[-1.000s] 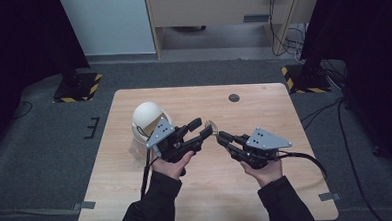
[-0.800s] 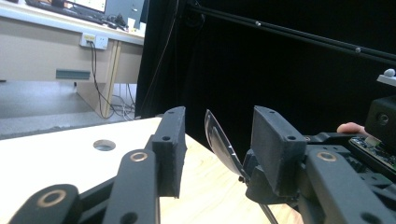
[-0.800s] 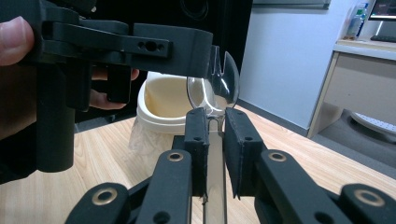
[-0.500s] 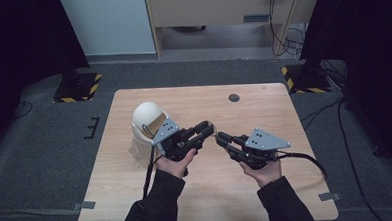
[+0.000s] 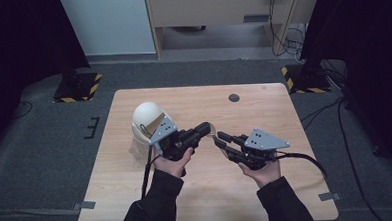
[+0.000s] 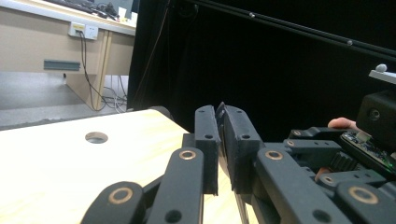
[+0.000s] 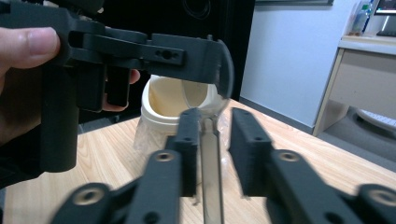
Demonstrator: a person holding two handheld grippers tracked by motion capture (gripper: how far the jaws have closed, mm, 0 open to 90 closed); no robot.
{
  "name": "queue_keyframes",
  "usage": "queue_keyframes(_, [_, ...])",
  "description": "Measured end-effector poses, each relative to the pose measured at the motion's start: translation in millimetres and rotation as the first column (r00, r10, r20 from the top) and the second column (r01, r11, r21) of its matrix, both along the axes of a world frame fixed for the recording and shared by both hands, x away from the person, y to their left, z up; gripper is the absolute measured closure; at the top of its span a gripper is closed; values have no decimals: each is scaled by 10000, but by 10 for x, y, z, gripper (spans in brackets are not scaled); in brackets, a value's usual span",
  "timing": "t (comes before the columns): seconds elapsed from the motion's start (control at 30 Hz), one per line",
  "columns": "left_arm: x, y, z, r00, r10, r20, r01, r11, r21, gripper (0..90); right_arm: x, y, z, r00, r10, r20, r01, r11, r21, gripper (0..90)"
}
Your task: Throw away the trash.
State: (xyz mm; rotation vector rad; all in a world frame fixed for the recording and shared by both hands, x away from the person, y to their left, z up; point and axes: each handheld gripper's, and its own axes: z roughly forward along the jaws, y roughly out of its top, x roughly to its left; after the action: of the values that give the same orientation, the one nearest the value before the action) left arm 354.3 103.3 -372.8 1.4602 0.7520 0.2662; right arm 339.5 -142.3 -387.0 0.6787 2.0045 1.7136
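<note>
A metal spoon (image 7: pixel 212 158) spans the gap between the two grippers above the wooden table (image 5: pixel 284 116). My left gripper (image 5: pixel 208 127) has just been closing and now pinches the spoon's bowl (image 7: pixel 225 77); in the left gripper view its jaws (image 6: pixel 220 116) stand almost together with a thin edge between them. My right gripper (image 5: pixel 219 138) has just been opening: its jaws (image 7: pixel 215 123) stand apart around the spoon's handle, with a gap beside the right pad. A white round container (image 5: pixel 145 117) sits behind the left hand.
The white container (image 7: pixel 173 100) stands open-mouthed on crinkled clear plastic (image 7: pixel 144 135). A round hole (image 5: pixel 233 97) lies in the table near its far edge. Cables trail from both grippers toward the front. Dark floor surrounds the table, and a desk stands beyond it.
The left gripper's jaws have closed onto the spoon's bowl. The right gripper's jaws have parted slightly from the handle. Both hands stayed where they were.
</note>
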Motion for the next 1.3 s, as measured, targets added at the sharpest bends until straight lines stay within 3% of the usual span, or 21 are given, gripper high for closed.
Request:
queue_keyframes(0.23, [-28, 306, 43, 9974, 569, 440, -586, 9976, 377, 840, 36, -135, 13, 9985, -534, -132, 538, 9979, 359, 507])
queue_keyframes(0.27, [-39, 444, 54, 9950, 828, 560, -851, 9955, 406, 840, 55, -174, -6, 9971, -725, -245, 731, 9970, 270, 481])
queue_keyframes(0.3, [-39, 444, 54, 9950, 828, 560, -851, 9955, 406, 840, 55, -174, -6, 9971, -725, -245, 731, 9970, 270, 481])
queue_keyframes(0.33, [-36, 581, 76, 9918, 1099, 658, -1132, 9923, 496, 840, 83, -247, -59, 9942, -1020, -347, 1024, 9947, 83, 449])
queue_keyframes(0.5, [-59, 926, 126, 9801, 1721, 992, -1797, 9810, 737, 839, 114, -453, -291, 9805, -1785, -817, 1749, 9834, -491, 357])
queue_keyframes(0.67, [-16, 1164, 136, 9668, 2285, 1143, -2374, 9688, 716, 839, 161, -709, -603, 9479, -2784, -1551, 2632, 9583, -1116, 299])
queue_keyframes(0.7, [-16, 1164, 136, 9668, 2285, 1143, -2374, 9688, 716, 839, 161, -709, -603, 9479, -2784, -1551, 2632, 9583, -1116, 299])
queue_keyframes(0.73, [21, 1198, 146, 9614, 2429, 1292, -2542, 9638, 799, 839, 197, -792, -742, 9292, -3181, -1880, 2960, 9454, -1366, 297])
queue_keyframes(0.9, [126, 1206, 170, 9512, 2636, 1605, -2810, 9548, 971, 839, 290, -866, -1010, 8921, -3813, -2424, 3283, 9156, -2320, 269])
queue_keyframes(1.07, [169, 1200, 189, 9429, 2722, 1921, -2975, 9474, 1180, 839, 372, -911, -1239, 8448, -4423, -3012, 3388, 8777, -3388, 227])
queue_keyframes(1.13, [174, 1216, 184, 9400, 2792, 1959, -3059, 9443, 1218, 840, 388, -911, -1289, 8355, -4533, -3106, 3332, 8674, -3697, 219])
queue_keyframes(1.23, [181, 1242, 175, 9366, 2905, 1959, -3165, 9414, 1169, 839, 404, -905, -1330, 8324, -4547, -3167, 3186, 8604, -3978, 203])
queue_keyframes(1.3, [195, 1276, 167, 9300, 3058, 2041, -3347, 9339, 1257, 839, 418, -887, -1371, 8275, -4596, -3226, 3058, 8507, -4275, 187])
